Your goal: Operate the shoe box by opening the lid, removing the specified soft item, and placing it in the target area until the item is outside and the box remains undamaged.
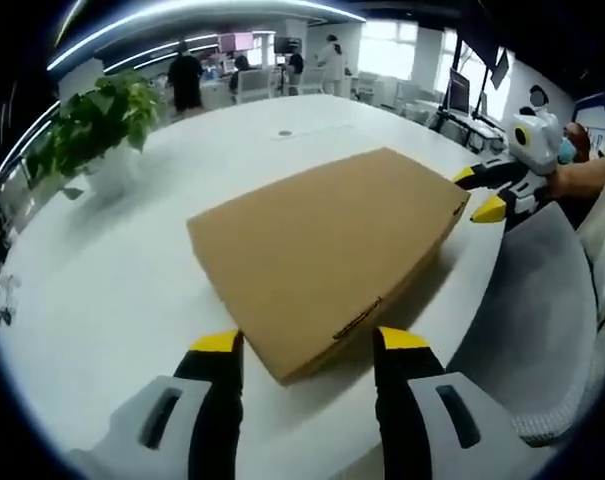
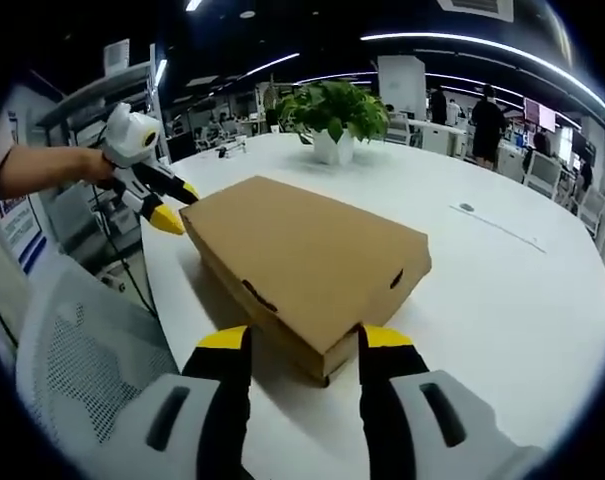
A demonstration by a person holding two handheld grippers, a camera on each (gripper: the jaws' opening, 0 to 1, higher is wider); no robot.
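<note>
Nothing of the task looks done yet: the shoe box point(image 1: 327, 245) lies flat on the white table point(image 1: 112, 290) with its lid shut (the soft item is presumably inside). The left tongs point(image 1: 307, 345) stand wide, straddling one near corner. The right tongs point(image 2: 297, 342) stand wide at the opposite corner, close to it and gripping nothing.
</note>
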